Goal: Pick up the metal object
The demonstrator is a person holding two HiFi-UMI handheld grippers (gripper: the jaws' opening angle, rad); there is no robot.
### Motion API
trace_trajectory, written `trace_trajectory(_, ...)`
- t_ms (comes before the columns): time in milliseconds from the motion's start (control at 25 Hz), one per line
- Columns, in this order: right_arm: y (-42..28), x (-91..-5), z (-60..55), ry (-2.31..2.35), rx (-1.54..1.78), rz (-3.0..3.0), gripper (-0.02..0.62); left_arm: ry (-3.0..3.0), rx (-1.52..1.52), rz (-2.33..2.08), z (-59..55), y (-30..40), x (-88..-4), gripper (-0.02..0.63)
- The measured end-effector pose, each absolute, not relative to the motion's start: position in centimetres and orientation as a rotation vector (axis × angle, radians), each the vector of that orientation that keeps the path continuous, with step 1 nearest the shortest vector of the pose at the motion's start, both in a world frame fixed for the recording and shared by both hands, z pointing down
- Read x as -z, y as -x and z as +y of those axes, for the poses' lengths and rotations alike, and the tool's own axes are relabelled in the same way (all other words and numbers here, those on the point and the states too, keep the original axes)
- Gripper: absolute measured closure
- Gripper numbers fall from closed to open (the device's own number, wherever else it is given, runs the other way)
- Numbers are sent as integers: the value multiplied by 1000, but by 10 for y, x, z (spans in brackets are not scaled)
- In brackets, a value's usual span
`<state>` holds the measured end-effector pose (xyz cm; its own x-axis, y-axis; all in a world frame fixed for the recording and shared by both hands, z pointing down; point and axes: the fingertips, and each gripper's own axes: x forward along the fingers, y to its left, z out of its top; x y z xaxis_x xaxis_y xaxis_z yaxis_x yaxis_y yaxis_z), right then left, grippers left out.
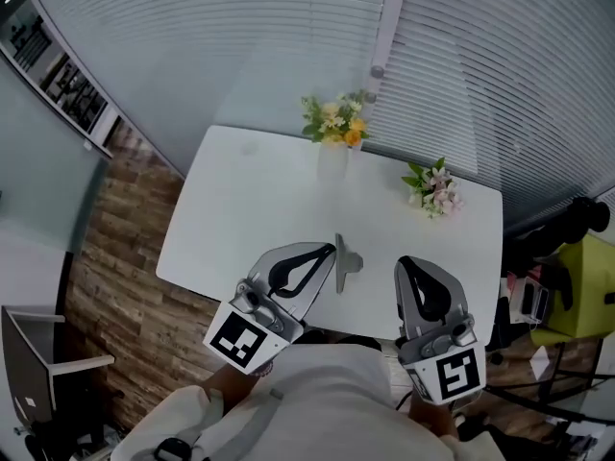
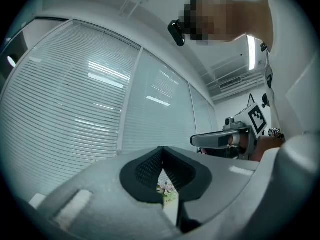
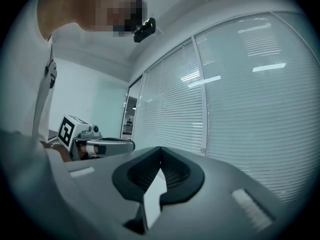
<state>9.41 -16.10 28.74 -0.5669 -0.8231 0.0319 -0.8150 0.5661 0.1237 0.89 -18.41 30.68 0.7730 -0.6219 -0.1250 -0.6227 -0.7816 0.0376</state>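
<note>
The metal object (image 1: 344,261), a small grey T-shaped piece, lies on the white table (image 1: 240,219) near its front edge. My left gripper (image 1: 330,251) is held low just to its left, its tip close beside the object, jaws shut and empty. The right gripper (image 1: 403,261) hovers a little to the object's right, also shut with nothing in it. In the left gripper view the left gripper (image 2: 161,152) points upward at the blinds, and the right gripper (image 2: 225,140) shows beyond it. The right gripper view shows the right gripper (image 3: 160,152) closed, with the left gripper (image 3: 102,146) at its left.
A white vase with yellow flowers (image 1: 333,128) stands at the table's far edge, and a pink flower bunch (image 1: 434,188) lies at the far right. Window blinds (image 1: 500,75) run behind the table. Wooden floor (image 1: 115,257) lies left; a yellow-green seat (image 1: 577,296) and clutter sit right.
</note>
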Motion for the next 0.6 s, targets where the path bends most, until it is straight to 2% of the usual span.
trace_trajectory(400, -92, -298, -182, -1429, 149, -2679, 591, 2971, -217, 1020, -203, -6, -311, 601)
trace_trajectory(600, -99, -329, -193, -1440, 105, -2637, 578, 2979, -217, 1011, -204, -6, -313, 601)
